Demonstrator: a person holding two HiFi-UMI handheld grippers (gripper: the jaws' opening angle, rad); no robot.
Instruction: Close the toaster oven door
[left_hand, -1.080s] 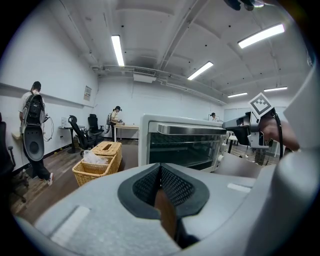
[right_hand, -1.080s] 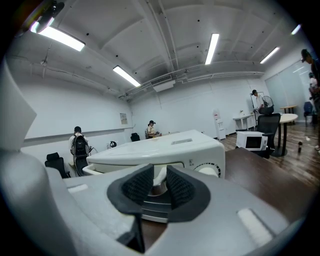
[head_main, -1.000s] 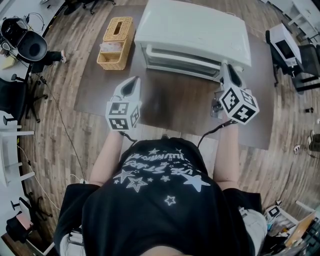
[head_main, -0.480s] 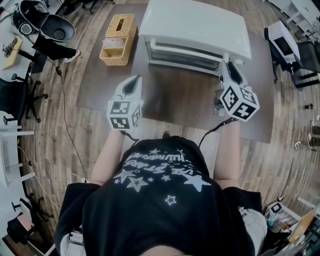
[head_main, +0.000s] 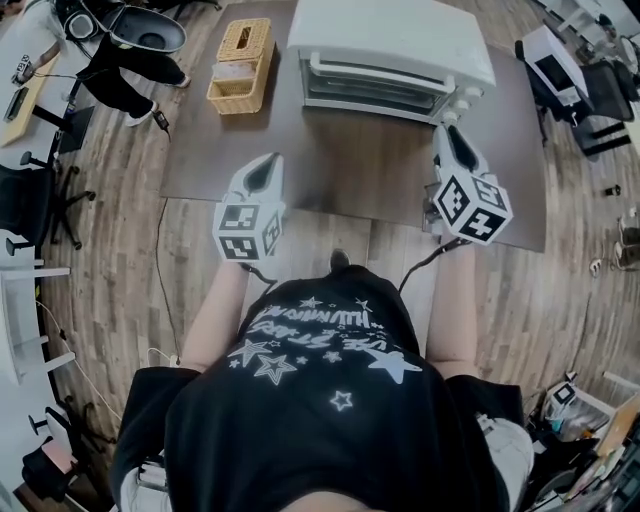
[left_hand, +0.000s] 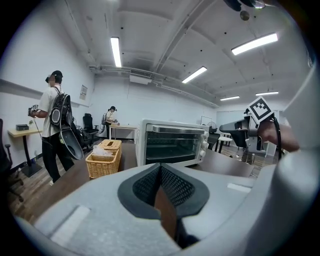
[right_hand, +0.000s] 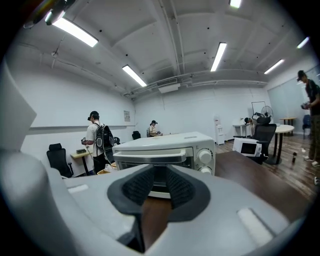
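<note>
Crosswise toaster oven (head_main: 392, 40), door (head_main: 375, 88) nearward | left claw (head_main: 262, 165) seemingly pinched | right claw (head_main: 452, 136) closing, empty

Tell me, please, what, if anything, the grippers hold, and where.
Nothing: left gripper shut, empty; right gripper jaws, just closed further, stand apart with nothing between.

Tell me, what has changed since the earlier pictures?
The left claw and right claw drew back from the toaster oven; the right one left its knob corner, its jaws just closing further, nothing between them. Oven door stays shut; basket unmoved.
</note>
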